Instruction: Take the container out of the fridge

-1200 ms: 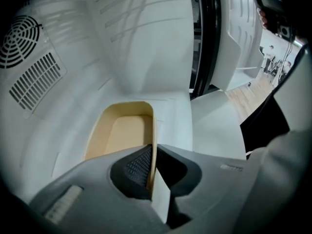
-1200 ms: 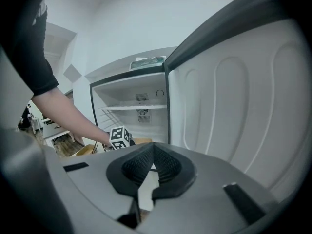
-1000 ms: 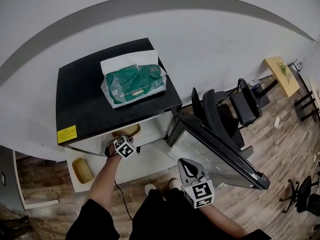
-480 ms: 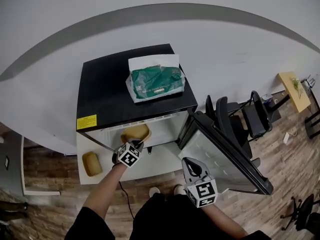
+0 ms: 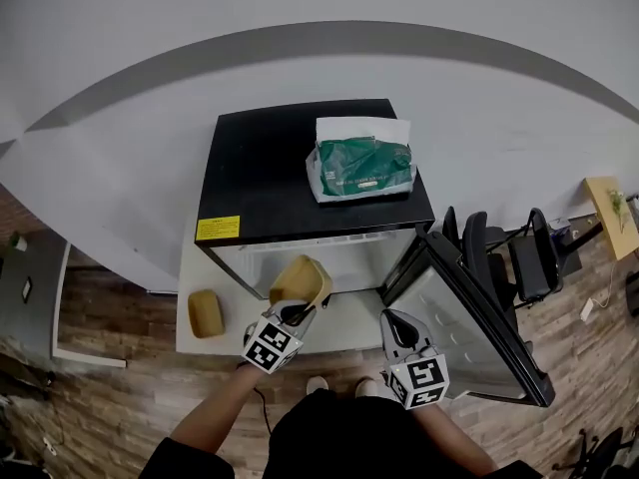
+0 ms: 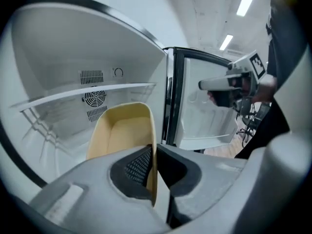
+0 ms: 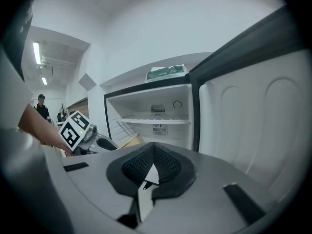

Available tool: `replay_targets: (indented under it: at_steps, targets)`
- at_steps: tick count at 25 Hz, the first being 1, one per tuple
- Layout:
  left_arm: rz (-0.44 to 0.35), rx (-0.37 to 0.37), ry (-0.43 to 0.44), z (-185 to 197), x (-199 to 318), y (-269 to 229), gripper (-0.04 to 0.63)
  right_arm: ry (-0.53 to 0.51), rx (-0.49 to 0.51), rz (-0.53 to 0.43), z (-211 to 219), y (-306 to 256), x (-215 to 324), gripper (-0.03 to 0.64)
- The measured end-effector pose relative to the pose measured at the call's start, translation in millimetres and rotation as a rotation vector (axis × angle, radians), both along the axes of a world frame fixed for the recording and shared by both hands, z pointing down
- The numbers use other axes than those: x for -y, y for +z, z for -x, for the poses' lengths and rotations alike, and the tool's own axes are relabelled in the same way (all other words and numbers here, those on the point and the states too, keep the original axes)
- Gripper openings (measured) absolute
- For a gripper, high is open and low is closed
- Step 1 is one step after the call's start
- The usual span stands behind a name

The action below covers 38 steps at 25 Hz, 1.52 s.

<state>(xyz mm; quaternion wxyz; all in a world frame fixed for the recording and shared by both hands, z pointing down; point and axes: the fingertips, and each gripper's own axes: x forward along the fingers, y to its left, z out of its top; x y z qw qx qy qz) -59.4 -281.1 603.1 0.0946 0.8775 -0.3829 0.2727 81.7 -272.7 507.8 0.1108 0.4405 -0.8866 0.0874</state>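
A tan open container [image 5: 301, 281] is out in front of the open fridge [image 5: 300, 183], tilted, with my left gripper [image 5: 297, 313] shut on its near rim. In the left gripper view the container's [image 6: 122, 135] thin wall is pinched between the pads, just past the fridge's wire shelf [image 6: 87, 94]. My right gripper [image 5: 397, 328] hangs shut and empty beside the open door [image 5: 469, 317]. The right gripper view looks past the right gripper's closed tips [image 7: 153, 167] into the white fridge interior [image 7: 156, 116]; the left gripper's marker cube [image 7: 74, 129] and the container [image 7: 129, 141] show at the lower left.
A green tissue pack [image 5: 364, 168] lies on the fridge's black top. A second tan container [image 5: 205, 312] sits on the white surface left of the fridge. Black chairs [image 5: 519, 257] stand behind the door, a small wooden table [image 5: 611, 213] at far right. A person [image 7: 41, 106] stands far off.
The left gripper has drawn the tan container out of the fridge opening and lifted it toward me. The head view has shifted, so the fridge sits further right. The right gripper barely moved.
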Motion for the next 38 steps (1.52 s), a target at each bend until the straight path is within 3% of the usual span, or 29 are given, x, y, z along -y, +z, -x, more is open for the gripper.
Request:
replay_targets:
  at_steps: [4,7,13,17,22,28,38]
  targets:
    - [-0.043,-0.037,-0.003,-4,-31,-23,0.028,-0.015,0.008,-0.007,7,-6,3,0.000]
    - [-0.097,-0.085,-0.055,1,-49,-49,0.028,-0.013,0.016,-0.017,9,-16,4,0.000]
    - [-0.176,-0.253,-0.327,36,-67,-84,0.028,-0.030,0.023,-0.076,17,-43,8,0.000]
    - [-0.234,-0.266,-0.460,62,-77,-89,0.028,-0.041,-0.024,-0.097,24,-40,11,0.000]
    - [-0.303,-0.277,-0.606,102,-82,-102,0.028,-0.009,-0.026,-0.052,22,-24,19,0.000]
    - [-0.349,-0.296,-0.675,132,-87,-111,0.028,-0.005,-0.060,-0.077,29,-25,23,0.000]
    - [-0.354,-0.328,-0.694,149,-85,-102,0.028,-0.022,-0.084,-0.123,50,-32,25,-0.001]
